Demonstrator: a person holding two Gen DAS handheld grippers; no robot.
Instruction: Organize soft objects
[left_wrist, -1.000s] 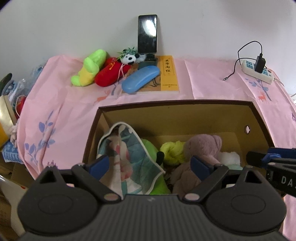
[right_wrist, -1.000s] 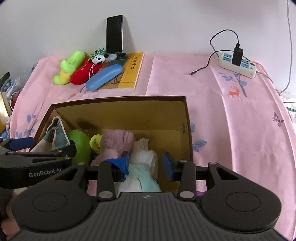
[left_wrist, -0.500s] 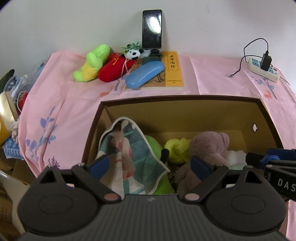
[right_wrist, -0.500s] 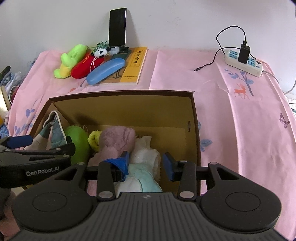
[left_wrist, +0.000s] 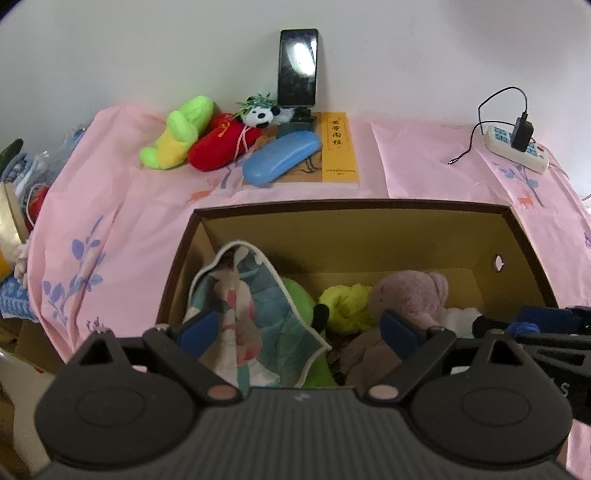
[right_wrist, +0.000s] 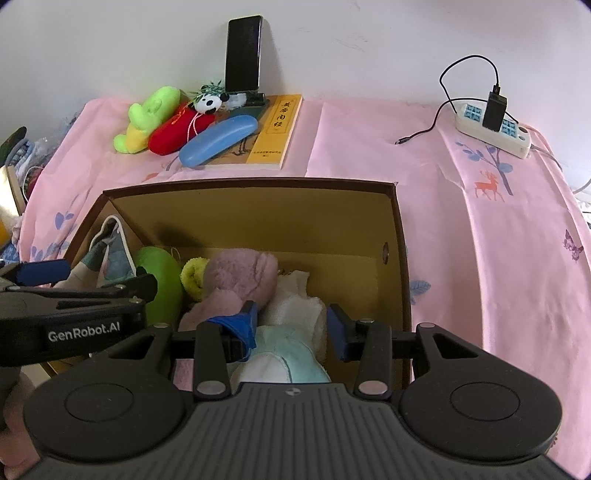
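Observation:
A brown cardboard box (left_wrist: 351, 206) (right_wrist: 251, 184) holds a patterned cloth (left_wrist: 251, 295), a green plush (right_wrist: 162, 273), a yellow plush (left_wrist: 347, 302), a pink plush (left_wrist: 410, 291) (right_wrist: 240, 273) and white and pale blue soft things (right_wrist: 295, 332). My left gripper (left_wrist: 299, 328) is open above the box's near left, empty. My right gripper (right_wrist: 291, 321) is open above the near right, empty. At the back lie a green-yellow plush (left_wrist: 177, 133) (right_wrist: 147, 118), a red plush (left_wrist: 221, 144) (right_wrist: 177, 129) and a small panda (left_wrist: 260, 114) (right_wrist: 208, 101).
A blue glasses case (left_wrist: 280, 158) lies on a yellow book (left_wrist: 338, 147). A phone (left_wrist: 298, 66) stands on a stand against the wall. A power strip (right_wrist: 495, 127) with a charger sits at the back right. Clutter lies off the pink cloth's (right_wrist: 480, 240) left edge.
Both grippers have drawn slightly up and back from the box; the view shifts a little. Both stay open. The things in the box have not moved.

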